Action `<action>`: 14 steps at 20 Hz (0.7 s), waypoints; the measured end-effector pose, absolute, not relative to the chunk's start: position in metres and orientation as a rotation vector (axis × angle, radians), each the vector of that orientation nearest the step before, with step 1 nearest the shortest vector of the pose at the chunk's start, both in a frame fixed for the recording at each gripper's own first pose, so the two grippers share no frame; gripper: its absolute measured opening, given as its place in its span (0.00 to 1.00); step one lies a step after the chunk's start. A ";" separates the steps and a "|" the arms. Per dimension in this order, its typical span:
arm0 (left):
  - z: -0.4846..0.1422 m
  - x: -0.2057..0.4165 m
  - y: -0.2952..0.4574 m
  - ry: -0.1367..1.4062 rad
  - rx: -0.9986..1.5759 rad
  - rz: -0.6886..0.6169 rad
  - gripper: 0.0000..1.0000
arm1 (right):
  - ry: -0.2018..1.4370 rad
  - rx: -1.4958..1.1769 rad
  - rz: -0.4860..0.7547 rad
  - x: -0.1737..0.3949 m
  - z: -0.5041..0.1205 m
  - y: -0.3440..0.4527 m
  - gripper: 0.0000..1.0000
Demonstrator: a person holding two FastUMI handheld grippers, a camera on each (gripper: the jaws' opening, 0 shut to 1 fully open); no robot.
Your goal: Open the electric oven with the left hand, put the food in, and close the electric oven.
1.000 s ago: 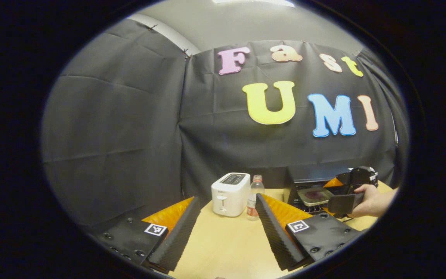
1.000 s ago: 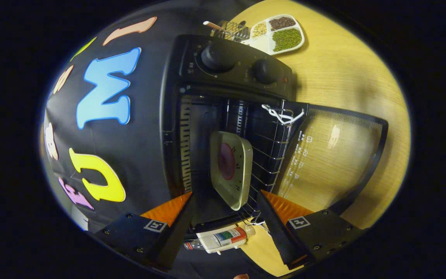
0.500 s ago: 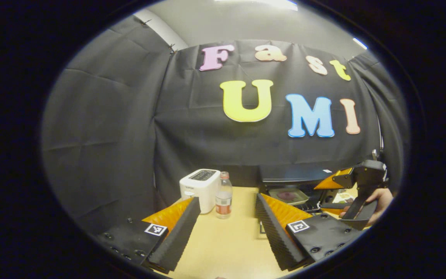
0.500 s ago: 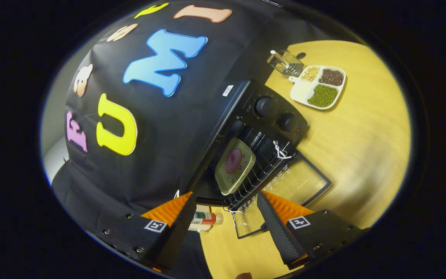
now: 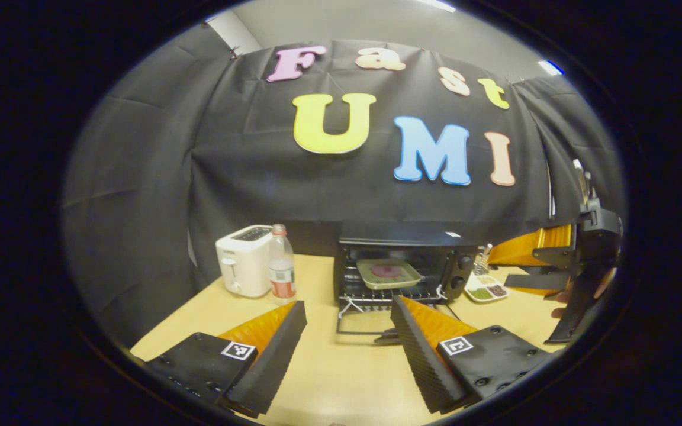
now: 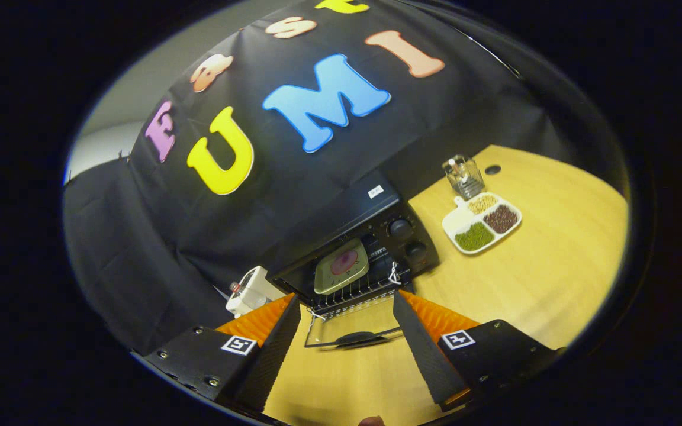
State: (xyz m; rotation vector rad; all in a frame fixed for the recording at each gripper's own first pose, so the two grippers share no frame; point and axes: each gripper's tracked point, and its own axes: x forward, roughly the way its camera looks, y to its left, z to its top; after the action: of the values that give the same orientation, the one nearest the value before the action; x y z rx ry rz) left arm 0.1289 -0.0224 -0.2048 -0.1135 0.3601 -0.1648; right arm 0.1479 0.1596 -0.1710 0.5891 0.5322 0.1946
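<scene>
While both grippers [image 5: 347, 331] [image 6: 347, 325] gape empty over bare table [image 5: 341, 378], the oven [image 5: 400, 260] door [image 5: 364, 322] lies flat.

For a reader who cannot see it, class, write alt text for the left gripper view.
A black electric oven stands open on a wooden table, a tray of food on its rack and its door folded down. A white toaster and a bottle stand to its left. The left gripper is open, nearest the camera.
</scene>
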 end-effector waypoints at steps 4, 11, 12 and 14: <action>-0.239 0.134 -0.064 0.431 -0.103 -0.243 1.00 | 0.454 0.446 0.178 0.133 -0.152 0.135 0.98; -0.309 0.146 -0.116 0.584 -0.098 -0.327 0.98 | 0.363 0.241 0.089 0.116 -0.139 0.083 0.98; -0.321 0.149 -0.120 0.605 -0.095 -0.327 0.98 | 0.347 0.221 0.067 0.114 -0.135 0.078 0.98; -0.343 0.153 -0.126 0.655 -0.092 -0.330 0.98 | 0.320 0.188 0.017 0.113 -0.132 0.062 0.98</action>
State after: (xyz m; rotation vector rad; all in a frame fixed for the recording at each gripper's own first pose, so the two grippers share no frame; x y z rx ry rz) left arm 0.1531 -0.1257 -0.3434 -0.0921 0.6552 -0.3295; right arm 0.1133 0.0625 -0.1317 0.1875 0.3205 0.0174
